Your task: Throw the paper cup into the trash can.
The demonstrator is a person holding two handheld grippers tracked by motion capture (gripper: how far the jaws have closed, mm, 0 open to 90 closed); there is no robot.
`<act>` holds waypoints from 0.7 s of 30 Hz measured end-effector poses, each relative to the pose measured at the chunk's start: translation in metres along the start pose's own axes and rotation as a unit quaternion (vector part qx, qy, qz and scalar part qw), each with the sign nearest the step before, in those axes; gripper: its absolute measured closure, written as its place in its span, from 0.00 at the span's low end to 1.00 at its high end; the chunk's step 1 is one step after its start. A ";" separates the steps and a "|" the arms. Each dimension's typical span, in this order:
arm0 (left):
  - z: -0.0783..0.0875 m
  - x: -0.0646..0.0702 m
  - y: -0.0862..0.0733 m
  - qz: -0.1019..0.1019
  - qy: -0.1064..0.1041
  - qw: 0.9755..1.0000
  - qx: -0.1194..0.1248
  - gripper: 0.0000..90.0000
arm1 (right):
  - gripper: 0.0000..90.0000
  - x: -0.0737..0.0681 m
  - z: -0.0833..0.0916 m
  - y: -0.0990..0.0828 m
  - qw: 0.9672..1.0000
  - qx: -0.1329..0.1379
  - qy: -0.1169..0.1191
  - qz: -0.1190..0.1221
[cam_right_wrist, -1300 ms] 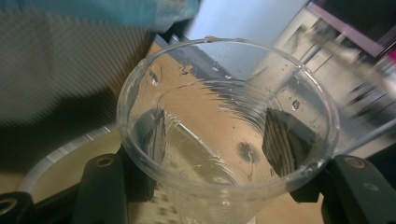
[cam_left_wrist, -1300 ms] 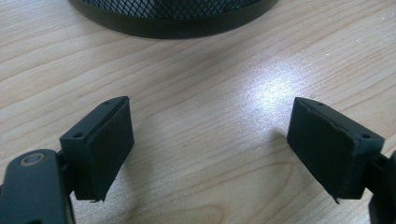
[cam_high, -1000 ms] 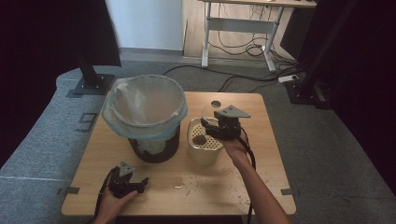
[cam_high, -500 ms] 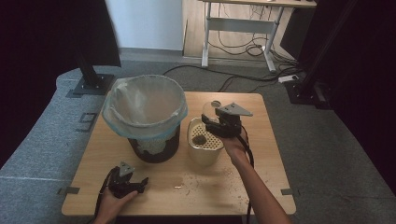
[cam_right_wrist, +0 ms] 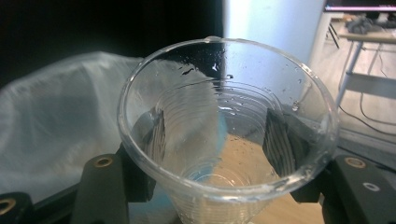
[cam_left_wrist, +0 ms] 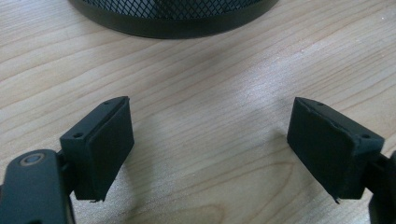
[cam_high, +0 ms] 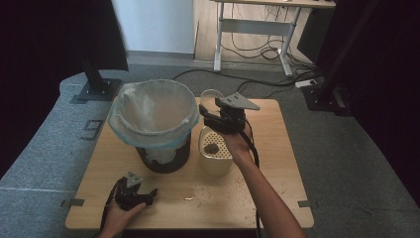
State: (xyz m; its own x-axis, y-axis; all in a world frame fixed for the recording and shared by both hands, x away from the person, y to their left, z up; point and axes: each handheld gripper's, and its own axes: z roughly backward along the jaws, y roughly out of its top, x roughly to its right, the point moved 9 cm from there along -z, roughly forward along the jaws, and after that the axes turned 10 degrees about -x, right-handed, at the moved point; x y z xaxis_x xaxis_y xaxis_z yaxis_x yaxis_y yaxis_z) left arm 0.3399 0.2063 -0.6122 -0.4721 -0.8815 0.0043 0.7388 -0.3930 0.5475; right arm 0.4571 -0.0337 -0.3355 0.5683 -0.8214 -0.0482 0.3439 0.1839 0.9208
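The right tongs (cam_high: pixel 212 117) are clamped on a clear plastic cup (cam_right_wrist: pixel 224 135), their black pads pressed against its sides, and hold it in the air beside the rim of the bin (cam_high: pixel 153 121) with its pale liner bag, above a cream strainer pot (cam_high: pixel 215 151) that stands on the wooden counter (cam_high: pixel 277 163). The cup sits upright, with drops of water on its inner wall. The left tongs (cam_left_wrist: pixel 210 149) rest low on the counter near the bin's black mesh base, jaws spread wide with only bare wood between them.

Black two-jaw tool (cam_high: pixel 210 118), grey three-cornered plate; black cable; brass screws.
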 end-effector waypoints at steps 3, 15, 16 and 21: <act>0.000 0.000 0.000 0.001 -0.001 1.000 0.000 0.16 | 0.43 -0.013 -0.003 0.016 1.000 0.006 0.001 0.010; 0.000 0.001 0.000 0.000 -0.001 1.000 0.000 0.16 | 0.42 -0.059 -0.020 0.063 0.996 0.026 -0.019 0.088; 0.000 0.001 0.000 0.000 -0.001 1.000 0.000 0.16 | 0.42 -0.063 -0.022 0.064 0.995 0.027 -0.017 0.092; 0.000 0.001 0.000 -0.001 -0.002 1.000 0.000 0.16 | 0.42 -0.076 -0.040 0.068 0.997 0.023 0.006 0.077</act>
State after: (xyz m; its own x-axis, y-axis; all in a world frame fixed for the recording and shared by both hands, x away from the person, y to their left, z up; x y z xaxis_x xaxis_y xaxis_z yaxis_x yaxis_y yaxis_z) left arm 0.3394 0.2056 -0.6123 -0.4751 -0.8799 0.0065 0.7380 -0.3944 0.5475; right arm 0.4666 0.0627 -0.2849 0.6207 -0.7788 0.0909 0.2179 0.2827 0.9341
